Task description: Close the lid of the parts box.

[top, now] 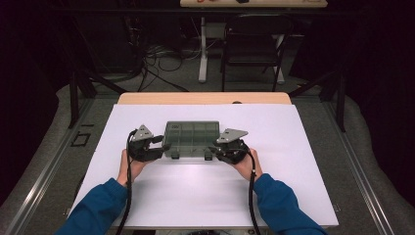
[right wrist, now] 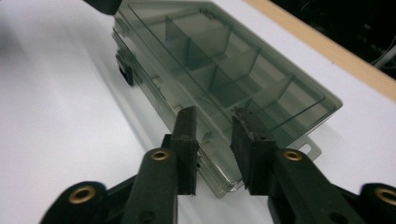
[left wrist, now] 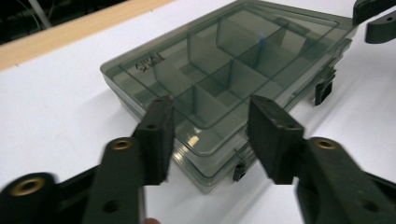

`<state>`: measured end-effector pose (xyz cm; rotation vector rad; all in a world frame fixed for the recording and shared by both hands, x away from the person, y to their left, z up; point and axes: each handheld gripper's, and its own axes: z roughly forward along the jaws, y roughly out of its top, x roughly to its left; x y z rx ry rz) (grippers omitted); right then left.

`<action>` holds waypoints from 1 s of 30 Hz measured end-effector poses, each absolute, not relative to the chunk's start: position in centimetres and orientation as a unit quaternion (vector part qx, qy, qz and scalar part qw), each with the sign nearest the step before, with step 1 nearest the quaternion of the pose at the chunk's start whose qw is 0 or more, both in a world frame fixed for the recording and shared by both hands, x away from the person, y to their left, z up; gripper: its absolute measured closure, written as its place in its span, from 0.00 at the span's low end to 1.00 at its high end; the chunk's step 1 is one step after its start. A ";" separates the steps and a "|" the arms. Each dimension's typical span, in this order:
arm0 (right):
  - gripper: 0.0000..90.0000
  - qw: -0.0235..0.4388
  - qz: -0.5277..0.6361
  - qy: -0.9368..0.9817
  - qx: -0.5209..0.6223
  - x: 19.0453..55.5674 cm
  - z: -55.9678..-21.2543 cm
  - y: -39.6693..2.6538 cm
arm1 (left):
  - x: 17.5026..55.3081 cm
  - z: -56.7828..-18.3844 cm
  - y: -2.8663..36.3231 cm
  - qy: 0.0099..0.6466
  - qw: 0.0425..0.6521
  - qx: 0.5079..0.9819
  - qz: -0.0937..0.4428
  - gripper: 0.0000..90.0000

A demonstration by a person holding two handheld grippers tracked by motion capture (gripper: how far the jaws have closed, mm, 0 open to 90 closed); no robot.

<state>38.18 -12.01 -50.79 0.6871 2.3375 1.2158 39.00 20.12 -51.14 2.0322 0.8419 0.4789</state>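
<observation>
Slipping is our risk: left tool (top: 164, 145) and right tool (top: 211, 149), both spread, flank the closed box (top: 192, 138); uneven pinching could skid it across the surface (top: 205, 191).

You're in a lab or recording studio, not a home — black curtains all round, worktop (top: 147, 196) covered in plain white sheet, loose cables (top: 161, 56) tangled on grey floor, folding chair (top: 254, 46) behind, metal rails (top: 44, 171) alongside — a set-up test rig.
</observation>
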 end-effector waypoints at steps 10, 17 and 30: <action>0.44 0.238 0.477 0.811 0.242 35.5 -48.8 -13.3 | 36.6 -49.7 20.2 0.332 0.447 0.801 0.220 0.23; 0.30 0.246 0.492 0.798 0.245 33.6 -48.2 -14.6 | 34.1 -49.1 20.4 0.320 0.453 0.801 0.225 0.17; 0.16 0.270 0.500 0.787 0.240 29.8 -48.2 -16.2 | 30.6 -49.8 21.4 0.317 0.443 0.807 0.228 0.00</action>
